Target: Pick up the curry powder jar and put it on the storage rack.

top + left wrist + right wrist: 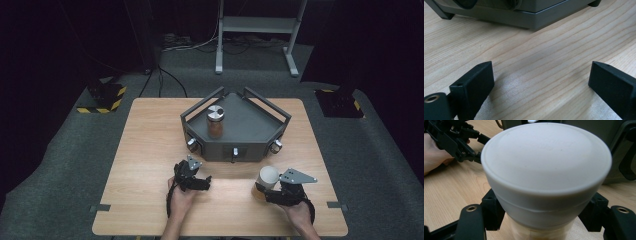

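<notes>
A jar with a white lid [267, 176] [546, 165] and pale contents stands low at the table's front right. My right gripper [262, 192] [542, 216] is shut on it just below the lid, one jaw on each side. My left gripper [199, 180] [541, 82] is open over bare wood at the front centre-left, nothing between its jaws. It also appears with its hand in the right gripper view [456, 140]. A second jar [215, 121], silver-lidded with brown contents, stands upright in the dark grey railed tray [250, 125] [524, 17] [619, 150].
The tray sits at the middle back of the wooden table [145, 150] and has three knobs [235, 151] along its front wall. On the floor behind are a white stand frame [257, 25], cables and two yellow-black striped bases [102, 97].
</notes>
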The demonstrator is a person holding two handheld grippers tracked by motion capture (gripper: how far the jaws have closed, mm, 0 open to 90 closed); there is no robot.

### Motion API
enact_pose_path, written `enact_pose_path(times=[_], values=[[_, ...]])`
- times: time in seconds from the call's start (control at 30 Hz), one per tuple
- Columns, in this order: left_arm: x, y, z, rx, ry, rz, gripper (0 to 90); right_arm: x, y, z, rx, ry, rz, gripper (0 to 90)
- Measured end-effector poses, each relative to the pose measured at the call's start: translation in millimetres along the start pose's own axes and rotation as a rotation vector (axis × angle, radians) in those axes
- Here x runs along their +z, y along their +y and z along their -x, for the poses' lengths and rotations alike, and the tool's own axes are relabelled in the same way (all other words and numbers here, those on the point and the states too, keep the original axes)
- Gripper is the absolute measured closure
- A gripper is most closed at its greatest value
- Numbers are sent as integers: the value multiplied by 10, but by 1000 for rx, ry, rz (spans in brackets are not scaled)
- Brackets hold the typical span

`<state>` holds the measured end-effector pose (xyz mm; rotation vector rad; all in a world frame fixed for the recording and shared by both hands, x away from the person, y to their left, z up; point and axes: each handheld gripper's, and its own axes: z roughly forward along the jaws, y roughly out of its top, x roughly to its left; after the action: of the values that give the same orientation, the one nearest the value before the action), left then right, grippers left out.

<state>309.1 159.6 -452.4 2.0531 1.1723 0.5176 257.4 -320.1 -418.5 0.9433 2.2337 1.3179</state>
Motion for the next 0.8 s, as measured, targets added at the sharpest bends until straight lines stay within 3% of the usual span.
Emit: enact_pose_path(times=[0.8], values=[[1, -1, 0, -1, 0, 1, 64, -32, 7, 7, -15, -7, 4, 348]])
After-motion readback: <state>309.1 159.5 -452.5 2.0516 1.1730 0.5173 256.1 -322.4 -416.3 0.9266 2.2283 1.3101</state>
